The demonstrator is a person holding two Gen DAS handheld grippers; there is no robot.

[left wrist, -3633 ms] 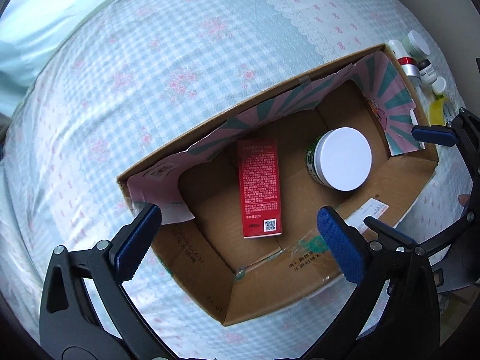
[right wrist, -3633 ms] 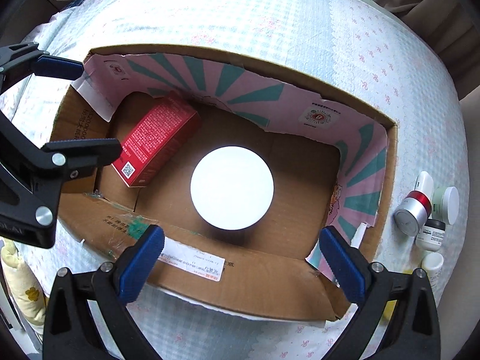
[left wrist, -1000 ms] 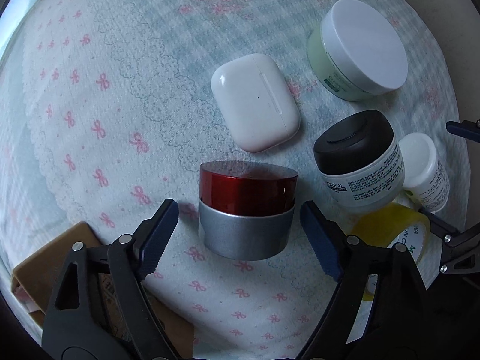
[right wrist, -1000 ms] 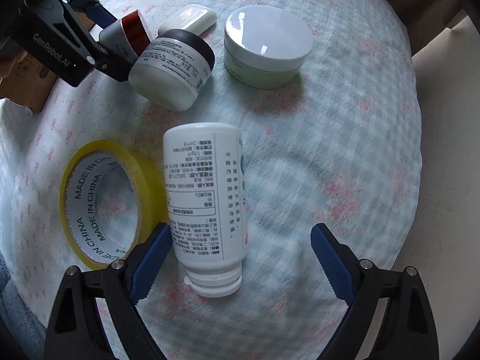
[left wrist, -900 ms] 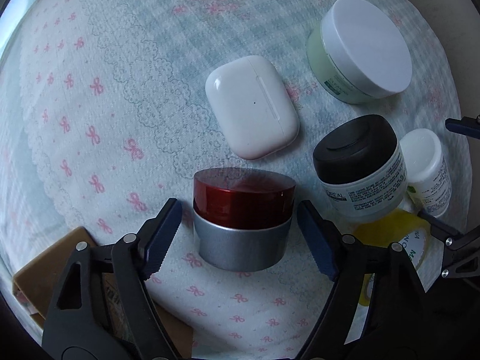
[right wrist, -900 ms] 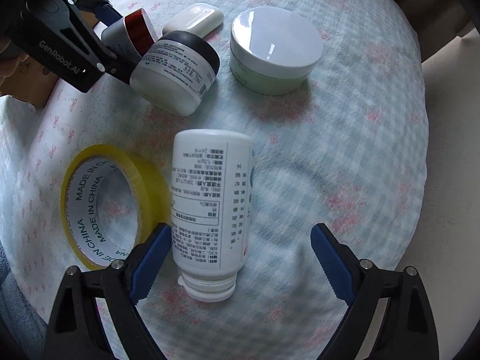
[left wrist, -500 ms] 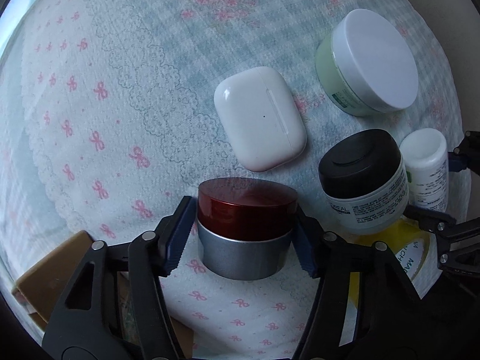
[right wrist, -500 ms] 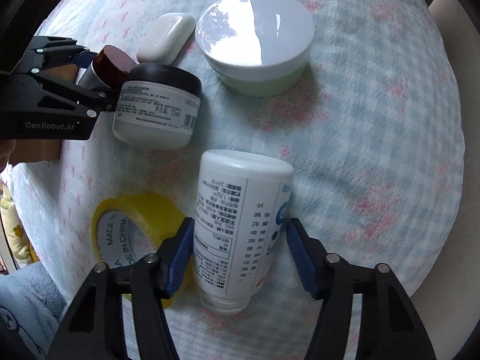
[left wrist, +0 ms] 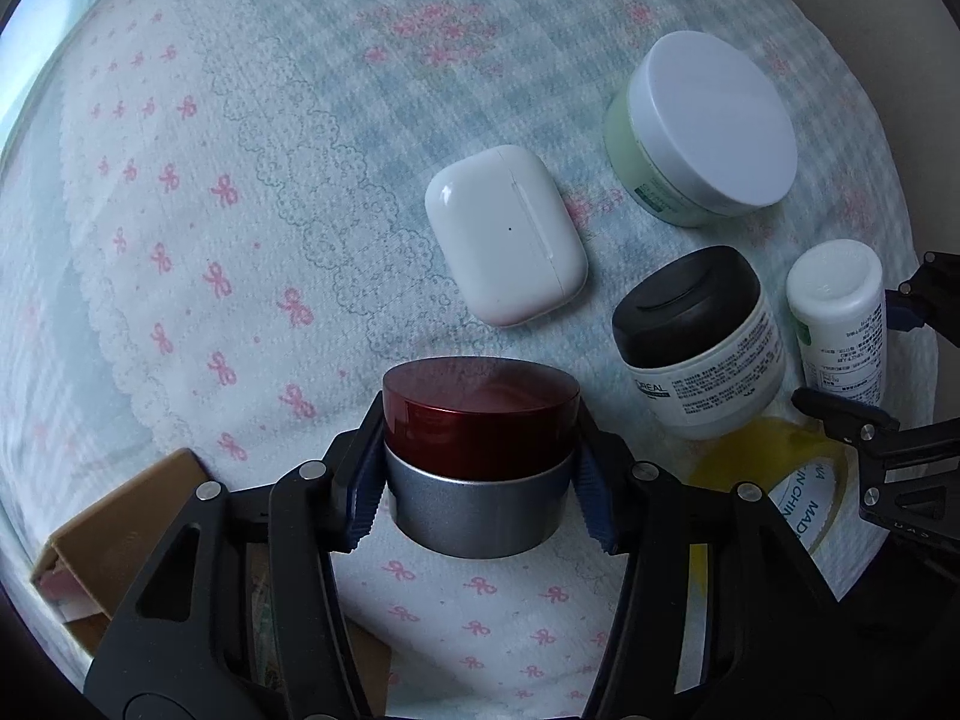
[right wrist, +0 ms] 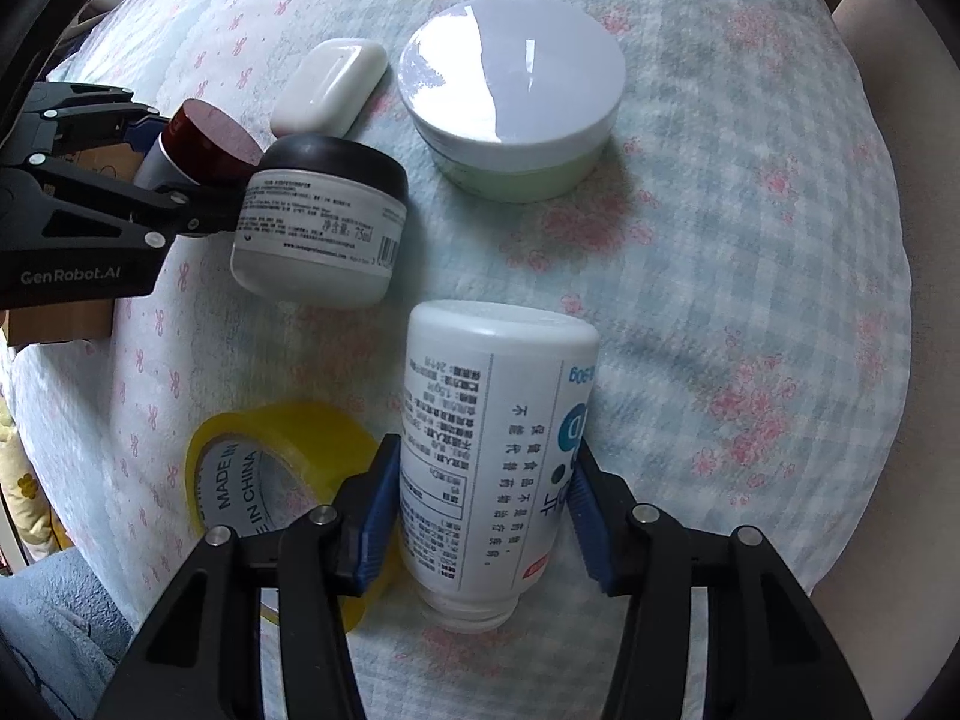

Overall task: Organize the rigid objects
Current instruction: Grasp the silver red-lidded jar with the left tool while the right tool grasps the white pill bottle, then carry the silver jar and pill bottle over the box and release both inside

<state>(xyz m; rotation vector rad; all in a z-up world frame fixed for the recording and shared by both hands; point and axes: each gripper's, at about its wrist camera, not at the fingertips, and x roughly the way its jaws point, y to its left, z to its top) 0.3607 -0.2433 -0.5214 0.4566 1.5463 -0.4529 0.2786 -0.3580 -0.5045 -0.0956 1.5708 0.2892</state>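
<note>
My left gripper [left wrist: 480,498] is shut on a red-lidded silver jar [left wrist: 480,456], its blue pads pressing both sides of the jar just above the bedspread. My right gripper [right wrist: 483,510] is shut on a white bottle [right wrist: 486,456] that lies with its cap toward the camera. Beside them stand a black-lidded white jar [left wrist: 699,342] [right wrist: 321,228], a pale green jar with a white lid [left wrist: 702,132] [right wrist: 513,96] and a white earbud case [left wrist: 507,234] [right wrist: 330,87]. The left gripper and red jar [right wrist: 204,141] show at the left of the right wrist view.
A yellow tape roll [right wrist: 270,480] [left wrist: 774,480] lies against the bottle and the black-lidded jar. A corner of the cardboard box [left wrist: 120,516] sits at the lower left, beside the left gripper. The checked bedspread [right wrist: 750,270] stretches out to the right; its edge curves off there.
Both grippers have closed: the left on the red-lidded jar, which has lifted slightly, the right on the white bottle after rolling and moving over it.
</note>
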